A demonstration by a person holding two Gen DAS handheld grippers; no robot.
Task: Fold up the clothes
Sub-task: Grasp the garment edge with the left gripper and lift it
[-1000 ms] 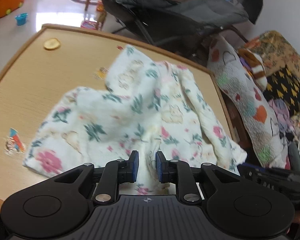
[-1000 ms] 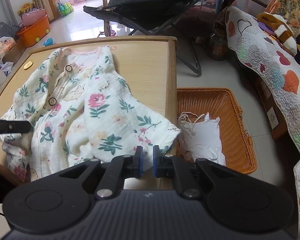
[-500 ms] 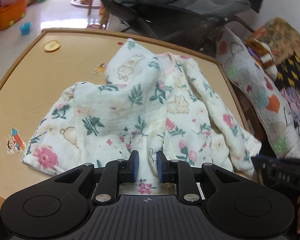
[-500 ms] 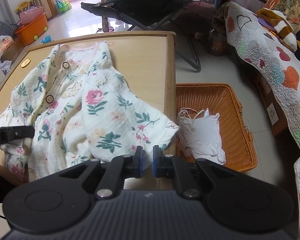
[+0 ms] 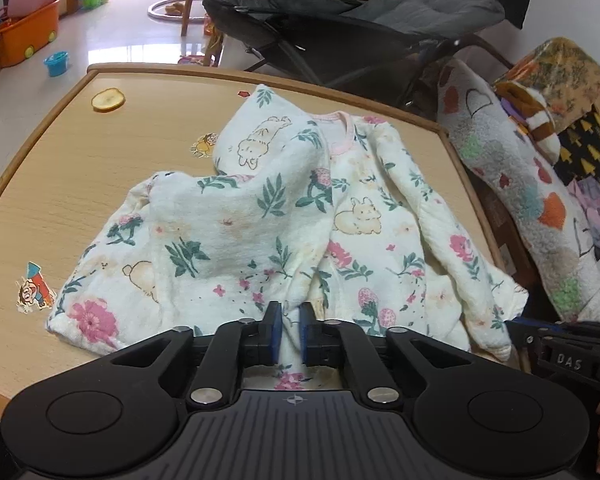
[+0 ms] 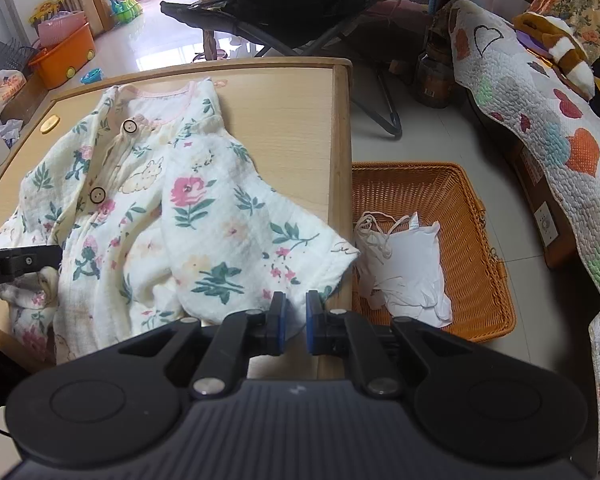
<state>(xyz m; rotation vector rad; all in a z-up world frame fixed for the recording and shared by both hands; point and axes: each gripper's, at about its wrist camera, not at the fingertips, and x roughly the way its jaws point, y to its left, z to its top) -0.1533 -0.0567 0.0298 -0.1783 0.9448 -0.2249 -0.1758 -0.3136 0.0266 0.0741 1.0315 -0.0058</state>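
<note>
- One flowered top (image 5: 284, 232) lies rumpled on the wooden table (image 5: 60, 184), neckline at the far end and its hem along the near edge, so both hem corners are within reach of the person's two tools.
- The left gripper (image 5: 288, 330) has just been closing its jaws, and a bunched fold of the hem sits pinched between the blue pads; it is clamped on the cloth near the top's middle.
- The right gripper (image 6: 294, 322) has its jaws drawn nearly together on the hem at the corner by the table's right edge, where one sleeve (image 6: 260, 240) flops outward. The cloth seems caught between the pads, though the fold there hides the exact contact.
- Holding two points of the same hem looks like preparation for lifting it and carrying it toward the neckline, or for pulling the cloth flat first.
- Two dark-rimmed buttons (image 6: 130, 127) show on the placket in the right view, so the front faces up.
- One orange wicker basket (image 6: 480, 208) stands on the floor just beside the table, with white clothes (image 6: 404, 264) in it; how many pieces cannot be told. It is probably the supply or the drop-off for garments.
- One yellow disc (image 5: 108, 100) rests near the table's far left corner, well apart from the top.
</note>
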